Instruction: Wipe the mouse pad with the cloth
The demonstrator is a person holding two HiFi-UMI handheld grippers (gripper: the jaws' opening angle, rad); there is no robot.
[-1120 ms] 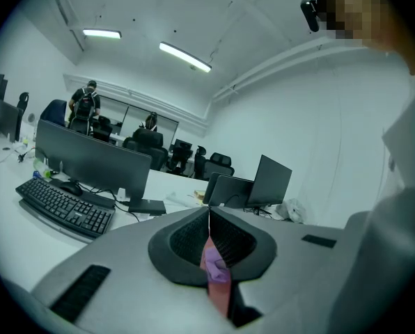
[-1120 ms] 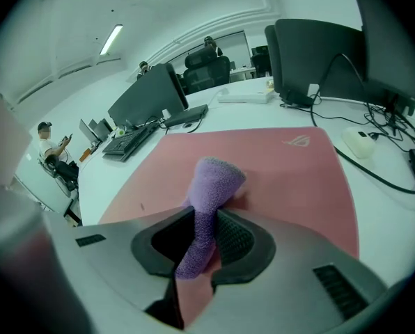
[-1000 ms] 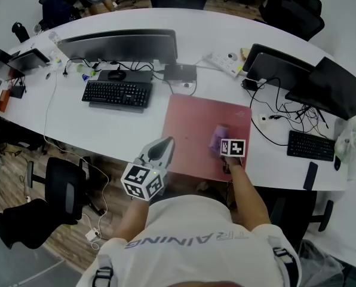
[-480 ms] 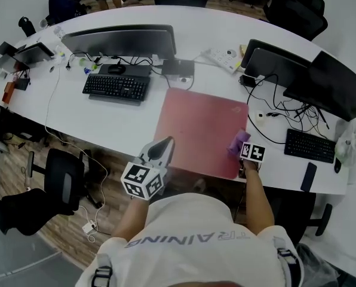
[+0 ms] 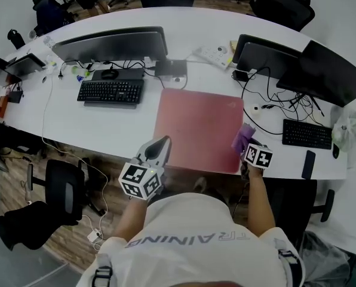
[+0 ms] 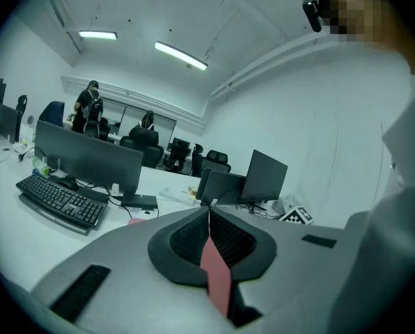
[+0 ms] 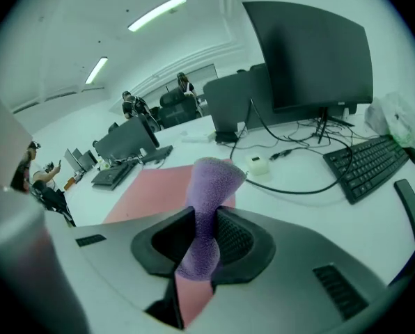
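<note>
A large red mouse pad point(image 5: 196, 127) lies flat on the white desk point(image 5: 106, 127); in the right gripper view the mouse pad point(image 7: 152, 190) is ahead and to the left. My right gripper point(image 5: 249, 145) is at the pad's near right corner, shut on a purple cloth point(image 5: 242, 137). The cloth point(image 7: 209, 197) stands bunched up out of the jaws. My left gripper point(image 5: 160, 149) hangs near the desk's front edge at the pad's near left corner, shut with nothing in it; its jaws point(image 6: 209, 218) meet in the left gripper view.
A black keyboard point(image 5: 110, 92) and a monitor point(image 5: 112, 43) are left of the pad. On the right are two more monitors point(image 5: 322, 73), a second keyboard point(image 5: 306, 134), a phone point(image 5: 308, 164), loose cables point(image 5: 273, 109) and a small white box point(image 7: 259, 164). A power strip point(image 5: 214, 55) lies behind.
My right gripper has carried the cloth from the pad's near middle to its right edge. The left gripper has stayed in place.
</note>
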